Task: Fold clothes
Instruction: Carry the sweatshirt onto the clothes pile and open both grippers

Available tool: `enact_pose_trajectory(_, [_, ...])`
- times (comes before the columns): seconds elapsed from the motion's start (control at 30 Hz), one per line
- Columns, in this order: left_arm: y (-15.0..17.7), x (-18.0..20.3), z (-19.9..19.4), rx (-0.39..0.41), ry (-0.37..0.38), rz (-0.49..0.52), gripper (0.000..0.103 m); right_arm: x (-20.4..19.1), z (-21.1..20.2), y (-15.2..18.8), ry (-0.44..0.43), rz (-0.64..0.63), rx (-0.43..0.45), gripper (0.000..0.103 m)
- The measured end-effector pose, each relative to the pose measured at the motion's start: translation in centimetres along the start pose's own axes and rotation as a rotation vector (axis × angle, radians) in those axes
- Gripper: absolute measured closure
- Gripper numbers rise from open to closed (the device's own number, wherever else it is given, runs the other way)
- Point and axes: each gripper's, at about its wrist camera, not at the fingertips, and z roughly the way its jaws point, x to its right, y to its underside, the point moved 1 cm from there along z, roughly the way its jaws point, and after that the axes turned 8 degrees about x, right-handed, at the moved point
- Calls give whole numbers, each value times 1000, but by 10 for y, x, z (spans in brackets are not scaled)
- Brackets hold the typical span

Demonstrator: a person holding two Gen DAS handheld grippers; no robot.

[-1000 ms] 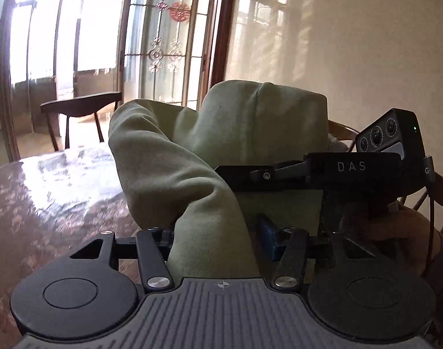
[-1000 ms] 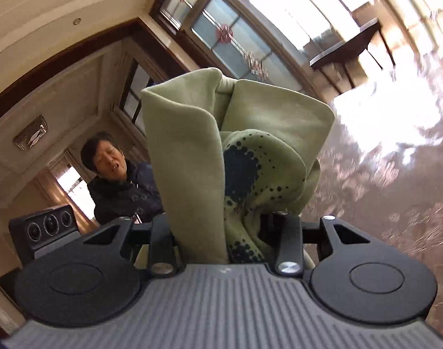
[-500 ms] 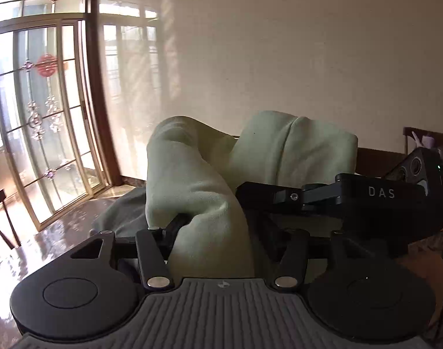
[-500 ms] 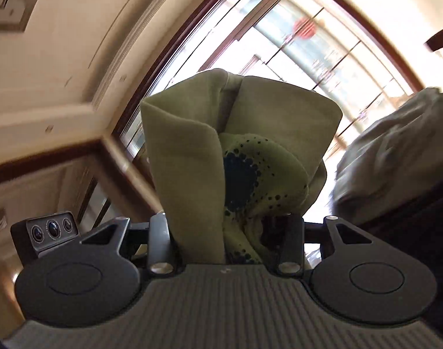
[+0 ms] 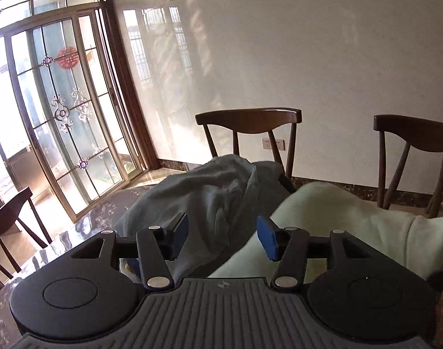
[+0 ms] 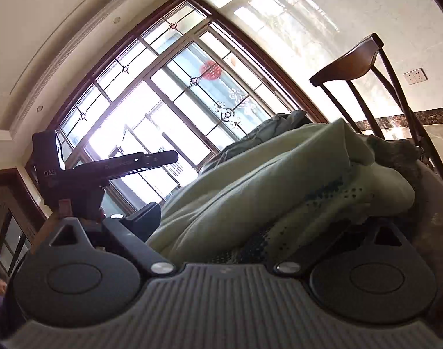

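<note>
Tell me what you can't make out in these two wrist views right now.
- Right wrist view: the right gripper fingertips are buried under the green garment; whether it is gripping cannot be told.
- Left wrist view: the green garment's right end is cut off by the frame edge.
- Left wrist view: the grey garment hides the table behind it.
- Left wrist view: the left gripper is open, with nothing between its pads.

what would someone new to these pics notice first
Probably the pale green garment, which fills the middle of the right wrist view and lies between the right gripper's spread jaws. In the left wrist view, the left gripper hangs open with blue pads over a grey garment heaped on the table, with glazed doors glowing behind.
</note>
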Motion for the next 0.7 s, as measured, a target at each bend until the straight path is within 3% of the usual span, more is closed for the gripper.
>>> enact_pose_trajectory(0.1, [11,6,-21,-10,56,-15,31,24,-26,-18,54,-64,-5,7])
enact_pose_trajectory(0.27, [16,41,-35,-19,176,-20,31,51,-72,-49,192,-120,118,7])
enact_pose_trajectory(0.37, [19,67,-29,-56,225,24,29,40,-78,-72,197,-221,190,7])
enact_pose_trajectory(0.53, [33,67,-8,-123,170,31,26,-29,-60,-66,27,-343,136,7])
enact_pose_trajectory(0.6, [38,58,2,-143,165,4,24,-64,-43,-57,10,-435,91,7])
enact_pose_trajectory(0.7, [44,44,18,-173,156,-37,22,-75,0,-51,34,-518,-21,7])
